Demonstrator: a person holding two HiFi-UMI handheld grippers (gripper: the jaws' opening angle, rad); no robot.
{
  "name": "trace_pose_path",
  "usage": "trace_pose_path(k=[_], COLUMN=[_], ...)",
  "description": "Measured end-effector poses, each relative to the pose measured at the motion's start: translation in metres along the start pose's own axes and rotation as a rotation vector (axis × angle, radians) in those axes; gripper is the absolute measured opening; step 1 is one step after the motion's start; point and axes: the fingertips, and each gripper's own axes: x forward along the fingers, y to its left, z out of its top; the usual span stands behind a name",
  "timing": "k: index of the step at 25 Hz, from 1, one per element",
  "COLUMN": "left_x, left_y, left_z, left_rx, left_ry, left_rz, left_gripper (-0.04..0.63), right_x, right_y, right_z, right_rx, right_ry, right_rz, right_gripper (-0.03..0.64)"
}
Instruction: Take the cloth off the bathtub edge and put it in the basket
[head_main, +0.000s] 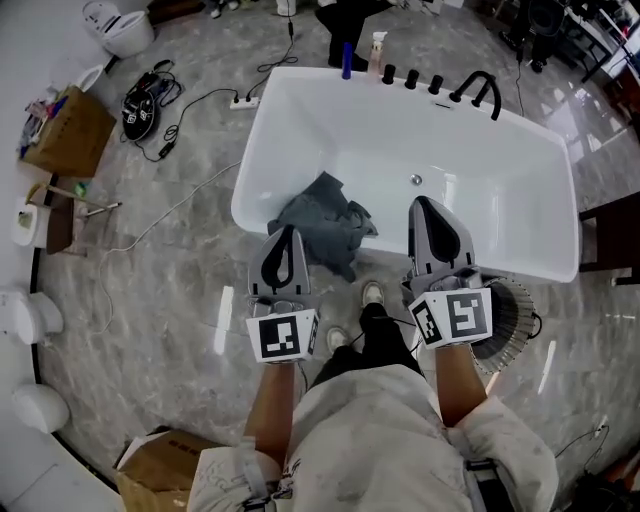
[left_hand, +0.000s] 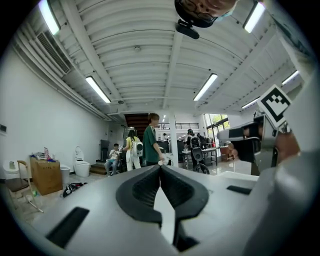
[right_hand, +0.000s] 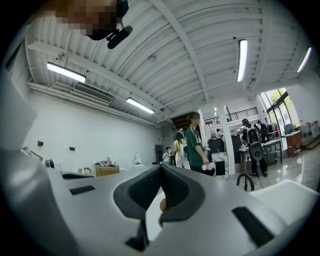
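Both grippers are being held out ahead of the body, side by side and well apart, each pointing forward and about level. The left gripper (head_main: 286, 232) is being held with its jaws pressed together, tips meeting and nothing between them. The right gripper (head_main: 421, 203) is being held the same way, jaws together and empty, and is being carried slightly farther forward than the left. The left marker cube (head_main: 283, 336) and right marker cube (head_main: 455, 316) are being turned upward. The left forearm (head_main: 272, 405) and right forearm (head_main: 458, 385) are being extended, bare, from pale sleeves (head_main: 500, 440).
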Motion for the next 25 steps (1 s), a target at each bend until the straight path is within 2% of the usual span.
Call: trace_pose_path(k=[7,12,19,25], left_x=[0.065,0.097,0.1,0.101], left_y=[-0.012,-0.014,0.0,-0.003], left_z=[-0.057,-0.105,-0.199,-0.267], left_rx=[-0.02,-0.012,0.021,0.076], left_ry=[0.116,0.212,0.472,0.619], left_rz=[0.005,0.0,0.083,0.036], left_gripper=[0.004,0.005,0.005,0.005], right_x=[0.05,0.083,0.107,0.114], right_y=[-0.052,-0.064,-0.06,-0.059], right_z=[-0.049,-0.095,-0.161,-0.203], right_rx=[0.085,0.122,0.164,0.198], right_ry=[0.089,0.139,0.249,0.325], right_rz=[0.013,0.052,0.12,0.148], right_gripper=[-0.012,-0.012,-0.012,-0.012])
